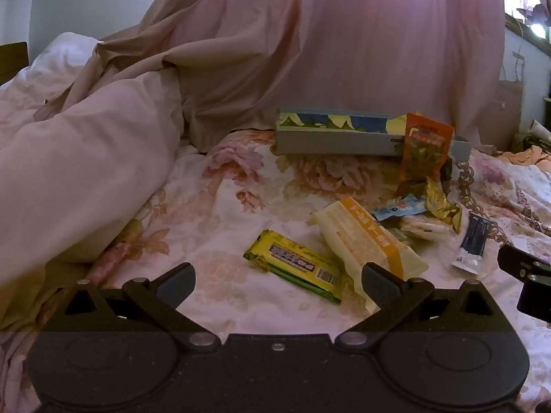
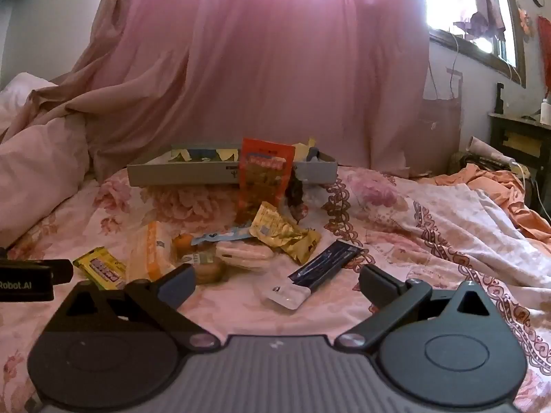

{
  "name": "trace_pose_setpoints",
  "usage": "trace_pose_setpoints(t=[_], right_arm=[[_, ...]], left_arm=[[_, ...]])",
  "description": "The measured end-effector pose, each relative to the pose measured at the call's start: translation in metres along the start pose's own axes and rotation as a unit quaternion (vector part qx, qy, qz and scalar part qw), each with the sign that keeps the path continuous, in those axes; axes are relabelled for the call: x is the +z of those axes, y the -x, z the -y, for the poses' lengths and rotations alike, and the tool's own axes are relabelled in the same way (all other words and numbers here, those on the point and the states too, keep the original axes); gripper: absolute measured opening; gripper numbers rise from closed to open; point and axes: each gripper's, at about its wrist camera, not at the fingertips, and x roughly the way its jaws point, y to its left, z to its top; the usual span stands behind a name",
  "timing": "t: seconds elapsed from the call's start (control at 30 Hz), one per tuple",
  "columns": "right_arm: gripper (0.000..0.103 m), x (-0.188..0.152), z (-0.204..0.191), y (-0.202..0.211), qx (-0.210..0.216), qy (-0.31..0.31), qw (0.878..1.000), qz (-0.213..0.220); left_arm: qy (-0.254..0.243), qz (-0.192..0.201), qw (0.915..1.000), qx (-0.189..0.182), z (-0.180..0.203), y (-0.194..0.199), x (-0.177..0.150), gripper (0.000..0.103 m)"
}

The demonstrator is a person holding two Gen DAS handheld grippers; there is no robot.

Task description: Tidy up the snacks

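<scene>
Fingers of left gripper (image 1: 277, 284) spread, empty; yellow bar (image 1: 296, 265) lies between them at twelve o'clock, long axis ten-to-four. Right gripper (image 2: 277, 284) likewise spread; tray (image 1: 337, 137) beyond.

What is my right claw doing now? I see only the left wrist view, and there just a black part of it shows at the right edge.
Observer: The right claw is open and holds nothing; the dark blue packet lies just ahead of it on the bed.
Operator: Is something hidden behind the white and orange packet?
Observer: Yes. In the right wrist view a small orange fruit sits close beside the white and orange packet, on the side toward the other snacks.
</scene>
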Motion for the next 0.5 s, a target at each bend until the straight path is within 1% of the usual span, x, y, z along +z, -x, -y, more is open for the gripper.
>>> trace_pose_setpoints(t=[0.5], right_arm=[[0.103, -0.0006, 0.0008, 0.0011, 0.001, 0.002, 1.000, -0.003]], left_arm=[[0.000, 0.000, 1.0000, 0.000, 0.0000, 0.0000, 0.0000, 0.102]])
